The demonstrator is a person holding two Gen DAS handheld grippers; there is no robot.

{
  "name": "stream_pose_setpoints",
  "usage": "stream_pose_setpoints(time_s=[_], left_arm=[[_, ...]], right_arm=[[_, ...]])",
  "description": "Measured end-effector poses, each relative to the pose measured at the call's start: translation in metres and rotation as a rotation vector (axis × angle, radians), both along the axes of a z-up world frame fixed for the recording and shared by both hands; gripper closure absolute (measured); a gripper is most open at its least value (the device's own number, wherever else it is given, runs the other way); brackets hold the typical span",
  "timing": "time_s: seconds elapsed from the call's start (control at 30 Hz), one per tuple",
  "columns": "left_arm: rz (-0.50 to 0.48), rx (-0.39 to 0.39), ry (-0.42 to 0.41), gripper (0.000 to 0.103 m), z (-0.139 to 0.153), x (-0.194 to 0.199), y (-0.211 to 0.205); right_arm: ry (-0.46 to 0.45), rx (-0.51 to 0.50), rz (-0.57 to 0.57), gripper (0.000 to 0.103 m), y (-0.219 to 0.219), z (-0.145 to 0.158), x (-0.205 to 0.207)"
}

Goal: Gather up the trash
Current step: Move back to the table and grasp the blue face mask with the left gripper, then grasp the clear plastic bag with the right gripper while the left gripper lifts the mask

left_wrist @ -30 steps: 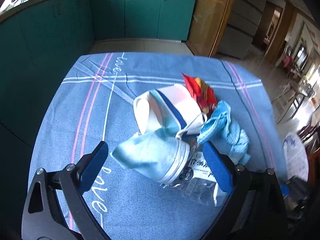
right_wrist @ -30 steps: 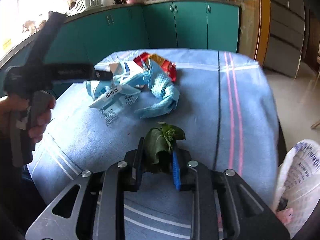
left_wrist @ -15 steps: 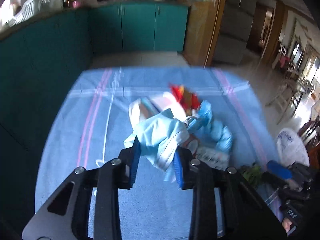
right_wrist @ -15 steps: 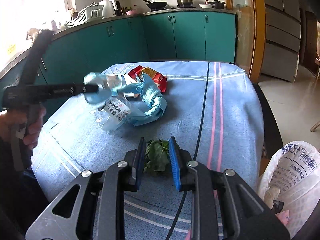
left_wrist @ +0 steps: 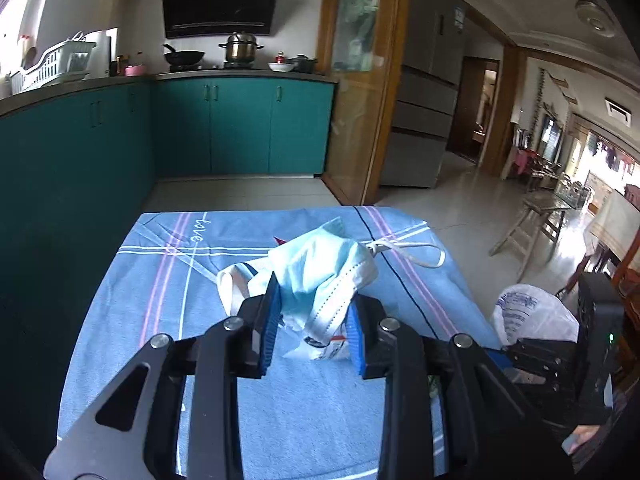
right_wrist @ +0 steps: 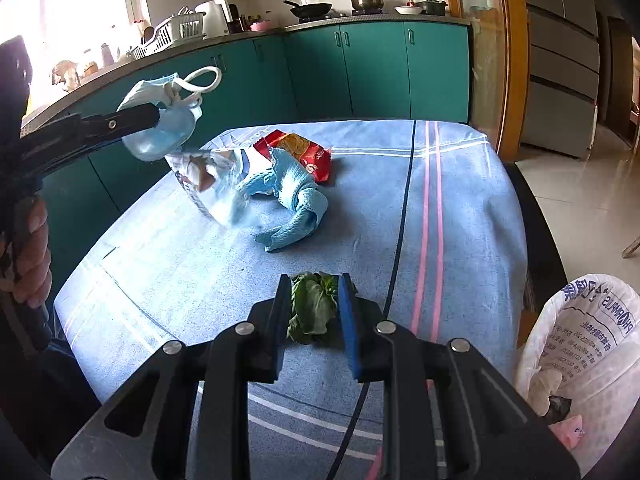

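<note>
Presently, the left tongs [left_wrist: 312, 320] pinch a crumpled blue face mask [left_wrist: 320, 276], held clear above the counter [right_wrist: 460, 240], its white ear loop [left_wrist: 416, 254] dangling free. The right tongs [right_wrist: 314, 308] are clamped on a wad of green leaf [right_wrist: 312, 308], low over the blue cloth near the counter's front edge. On the cloth lie a clear plastic wrapper [right_wrist: 212, 188], a blue knit rag [right_wrist: 296, 208] and a red snack packet [right_wrist: 304, 152], bunched together. A white bag [right_wrist: 588, 344] stands open beside the counter, right of the right tongs, with scraps inside.
</note>
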State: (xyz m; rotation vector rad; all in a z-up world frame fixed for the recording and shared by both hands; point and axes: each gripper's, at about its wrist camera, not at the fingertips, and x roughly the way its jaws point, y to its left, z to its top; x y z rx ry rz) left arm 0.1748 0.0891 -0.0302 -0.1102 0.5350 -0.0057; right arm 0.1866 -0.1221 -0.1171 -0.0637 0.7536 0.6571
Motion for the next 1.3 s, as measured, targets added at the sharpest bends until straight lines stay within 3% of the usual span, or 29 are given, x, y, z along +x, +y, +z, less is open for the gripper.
stream_pose_setpoints(time_s=[0.27, 0.57, 0.8, 0.93, 1.17, 1.23, 1.3], left_arm=[[-0.066, 0.022, 0.017, 0.072, -0.008, -0.006, -0.017], [-0.119, 0.082, 0.125, 0.072, -0.031, 0.003, -0.038], [-0.133, 0.024, 0.149, 0.072, -0.033, 0.004, -0.028], [-0.161, 0.011, 0.174, 0.062, -0.037, 0.006, -0.031], [-0.190, 0.076, 0.222, 0.046, -0.049, 0.010, -0.046], [-0.177, 0.080, 0.221, 0.047, -0.050, 0.011, -0.045], [-0.141, 0.073, 0.210, 0.066, -0.048, 0.010, -0.039]], right_arm=[[-0.015, 0.006, -0.035, 0.078, -0.011, 0.004, 0.003], [-0.030, -0.036, -0.123, 0.078, -0.032, 0.005, 0.012], [-0.004, -0.039, -0.145, 0.078, -0.044, 0.001, 0.018], [-0.005, -0.044, -0.137, 0.078, -0.044, 0.001, 0.016], [0.042, -0.062, -0.131, 0.078, -0.040, -0.007, 0.021], [0.053, -0.059, -0.136, 0.074, -0.041, -0.009, 0.023], [0.062, -0.040, -0.140, 0.068, -0.043, -0.009, 0.025]])
